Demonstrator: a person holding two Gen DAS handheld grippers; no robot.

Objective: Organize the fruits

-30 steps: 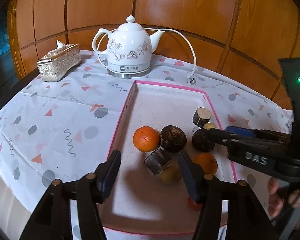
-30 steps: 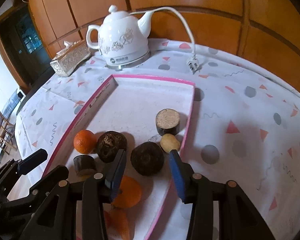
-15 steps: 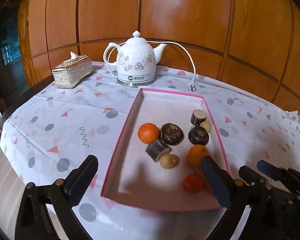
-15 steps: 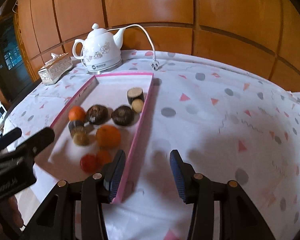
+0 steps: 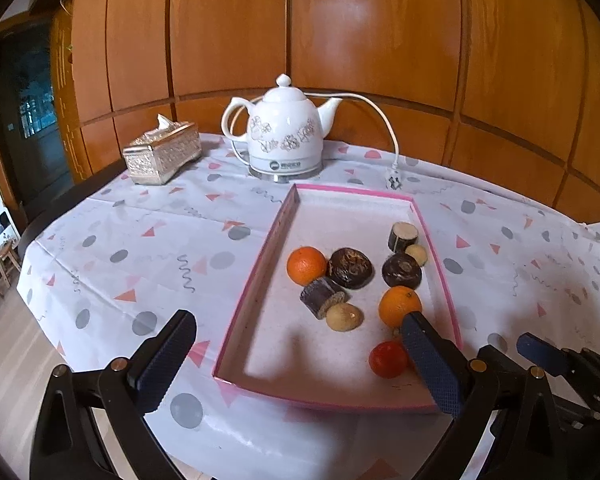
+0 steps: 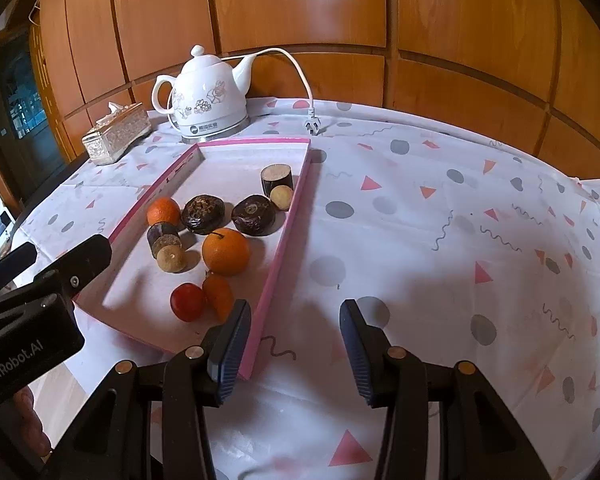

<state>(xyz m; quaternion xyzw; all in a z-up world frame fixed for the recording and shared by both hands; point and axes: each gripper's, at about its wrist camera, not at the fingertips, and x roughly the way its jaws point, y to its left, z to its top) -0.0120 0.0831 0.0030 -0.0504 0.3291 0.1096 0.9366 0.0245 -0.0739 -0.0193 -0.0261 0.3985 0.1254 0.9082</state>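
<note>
Patterned cloth covers the surface point(image 5: 148, 240), wood panelling behind. Lower frame: left hand-held gripper point(image 5: 296, 364) spread wide, empty; right hand-held gripper point(image 6: 294, 344) partly open, empty, over cloth just right of the pink tray point(image 6: 288, 224). All fruits point(image 6: 225, 251) lie in the tray, so sorting looks done or paused; any next move needs a fresh reach. "GenRobot.AI" readable lower left; kettle point(image 5: 286, 136) logo unreadable.
</note>
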